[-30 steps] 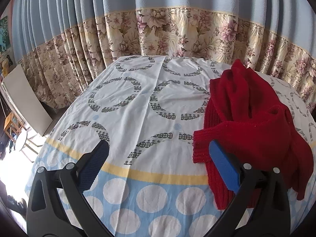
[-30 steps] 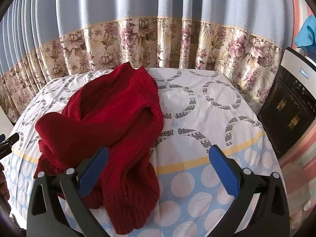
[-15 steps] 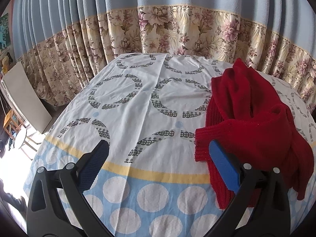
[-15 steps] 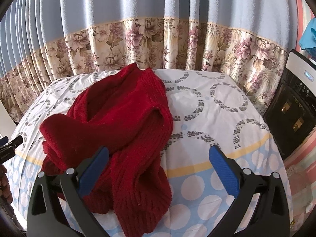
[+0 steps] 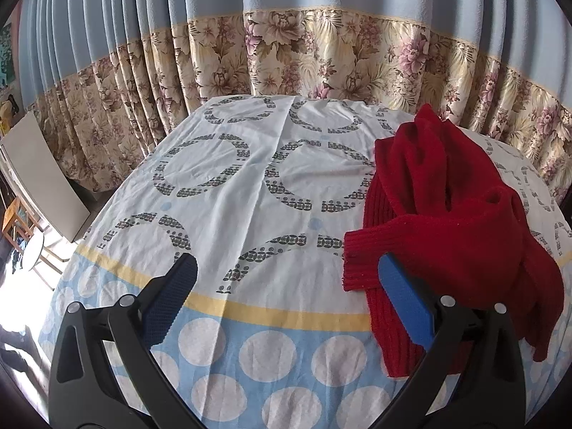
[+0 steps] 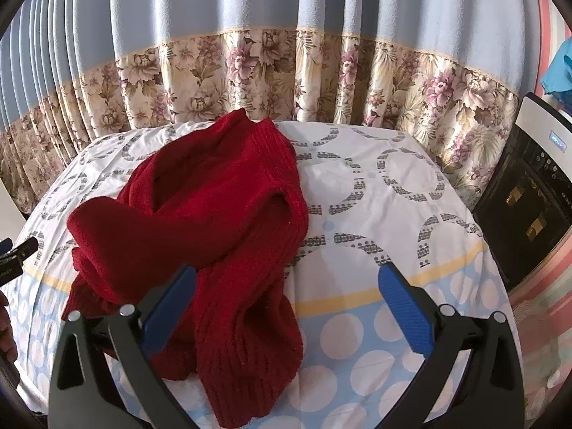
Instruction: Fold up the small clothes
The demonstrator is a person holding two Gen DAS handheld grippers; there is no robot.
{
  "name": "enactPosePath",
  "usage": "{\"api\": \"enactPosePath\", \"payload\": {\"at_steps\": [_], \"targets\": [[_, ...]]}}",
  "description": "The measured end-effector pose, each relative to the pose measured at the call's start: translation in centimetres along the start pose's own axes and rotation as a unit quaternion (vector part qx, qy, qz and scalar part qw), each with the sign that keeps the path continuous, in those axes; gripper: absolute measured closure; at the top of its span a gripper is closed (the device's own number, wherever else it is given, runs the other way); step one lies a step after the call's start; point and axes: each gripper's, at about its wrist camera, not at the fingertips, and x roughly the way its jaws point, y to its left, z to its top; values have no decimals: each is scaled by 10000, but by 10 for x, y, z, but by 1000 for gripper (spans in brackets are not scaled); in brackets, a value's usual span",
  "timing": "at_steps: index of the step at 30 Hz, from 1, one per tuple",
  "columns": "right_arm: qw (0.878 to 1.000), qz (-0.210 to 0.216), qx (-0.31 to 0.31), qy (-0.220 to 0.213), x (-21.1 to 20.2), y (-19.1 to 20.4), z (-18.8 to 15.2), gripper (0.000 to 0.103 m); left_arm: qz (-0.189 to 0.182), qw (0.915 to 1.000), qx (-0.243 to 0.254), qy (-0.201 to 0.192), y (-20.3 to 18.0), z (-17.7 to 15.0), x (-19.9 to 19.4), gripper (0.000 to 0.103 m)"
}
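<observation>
Both the left gripper (image 5: 286, 296) and the right gripper (image 6: 286, 296) hover over the bench's near edge, fingers spread wide and empty. Beyond them a crumpled red sweater (image 6: 200, 221) lies on the patterned cloth (image 5: 250, 186) toward the bench's right side, one sleeve hanging over the near edge. Floral curtains (image 5: 321, 60) hang behind the far edge.

Home rm: floral-hem curtains (image 5: 321, 60), patterned tablecloth (image 5: 250, 186), appliance (image 6: 532, 196) beside table.

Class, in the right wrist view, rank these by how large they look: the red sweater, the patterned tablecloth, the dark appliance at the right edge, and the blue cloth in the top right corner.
Largest to smallest, as seen:
1. patterned tablecloth
2. red sweater
3. dark appliance, partly cut off by the frame edge
4. blue cloth, also cut off, so its true size is unsure
</observation>
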Motion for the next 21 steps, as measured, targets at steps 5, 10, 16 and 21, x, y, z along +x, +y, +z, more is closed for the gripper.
{"api": "enactPosePath", "payload": {"at_steps": [5,10,16,21], "targets": [[10000,-5,71,15,1,-1,3,2,19,10000,42,9,-4,0,-1,3],[9999,12,118,-43,2,0,6,1,54,10000,54,-3,-5,2,0,3],[10000,-49,6,-86,0,9,6,2,99,9998,180,-33,-10,1,-1,3],[9999,16,40,-113,0,10,7,2,95,9998,186,-31,-11,1,-1,3]]}}
